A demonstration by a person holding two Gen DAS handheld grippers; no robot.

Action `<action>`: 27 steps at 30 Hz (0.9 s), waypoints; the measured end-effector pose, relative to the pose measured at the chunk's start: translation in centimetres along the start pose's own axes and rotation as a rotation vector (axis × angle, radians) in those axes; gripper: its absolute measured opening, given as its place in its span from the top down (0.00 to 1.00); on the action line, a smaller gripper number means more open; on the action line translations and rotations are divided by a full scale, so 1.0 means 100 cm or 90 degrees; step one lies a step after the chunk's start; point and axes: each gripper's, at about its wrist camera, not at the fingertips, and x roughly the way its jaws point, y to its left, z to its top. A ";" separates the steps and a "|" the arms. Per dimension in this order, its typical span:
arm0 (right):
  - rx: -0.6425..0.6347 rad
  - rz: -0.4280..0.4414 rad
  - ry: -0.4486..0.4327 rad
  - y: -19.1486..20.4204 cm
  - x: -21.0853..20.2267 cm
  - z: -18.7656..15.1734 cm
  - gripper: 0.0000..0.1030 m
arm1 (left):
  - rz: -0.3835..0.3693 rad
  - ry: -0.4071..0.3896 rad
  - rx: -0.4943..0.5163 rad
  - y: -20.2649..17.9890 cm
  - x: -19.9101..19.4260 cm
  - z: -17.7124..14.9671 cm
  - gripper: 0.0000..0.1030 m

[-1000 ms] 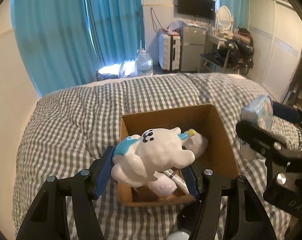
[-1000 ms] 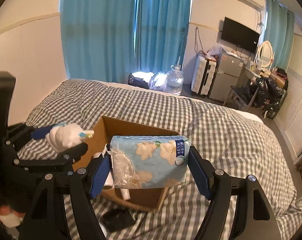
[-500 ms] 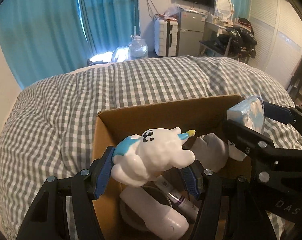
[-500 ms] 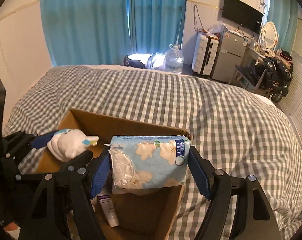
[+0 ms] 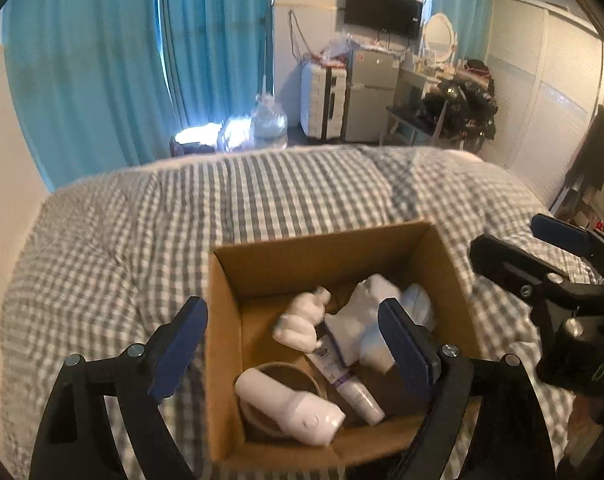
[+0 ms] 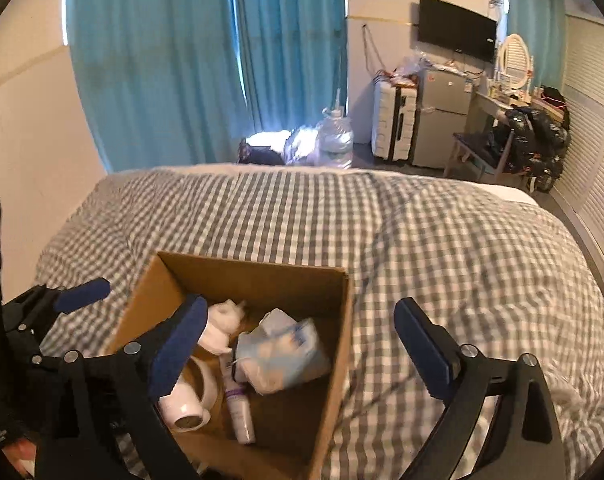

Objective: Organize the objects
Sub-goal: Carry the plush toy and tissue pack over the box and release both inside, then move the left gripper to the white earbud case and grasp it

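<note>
Both hand-held grippers released, toy and tissues in the box.
I see left hand-held gripper (image 5: 291, 344) and right hand-held gripper (image 6: 302, 344) spread wide; plush toy (image 5: 299, 322) and tissue pack (image 6: 279, 354) in cardboard box (image 6: 344, 320) on bed (image 6: 462, 260) look soft, light; I would pinch their middle.

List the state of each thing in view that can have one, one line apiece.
Left gripper: jaws open, holding nothing.
Right gripper: jaws open, holding nothing.
Cardboard box: open-topped, upright on the bed.
Plush toy: lying inside the box.
Tissue pack: lying tilted inside the box.
Tube: lying flat on the box floor.
Curtains: drawn shut.
TV: screen dark.
</note>
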 end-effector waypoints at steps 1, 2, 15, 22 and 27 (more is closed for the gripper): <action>0.002 -0.003 -0.005 -0.002 -0.009 0.002 0.06 | 0.000 -0.005 -0.002 -0.001 -0.013 0.001 0.13; 0.004 -0.006 -0.012 -0.004 -0.022 0.003 0.06 | 0.001 -0.008 -0.005 0.000 -0.024 0.000 0.12; -0.038 -0.012 -0.093 0.004 -0.171 -0.007 0.04 | 0.055 -0.096 -0.043 0.010 -0.152 -0.019 0.01; -0.068 -0.006 -0.100 0.019 -0.195 -0.038 0.04 | 0.087 -0.103 -0.058 0.009 -0.172 -0.048 0.01; -0.095 0.000 -0.095 0.024 -0.192 -0.063 0.04 | 0.107 -0.096 -0.056 0.002 -0.162 -0.073 0.01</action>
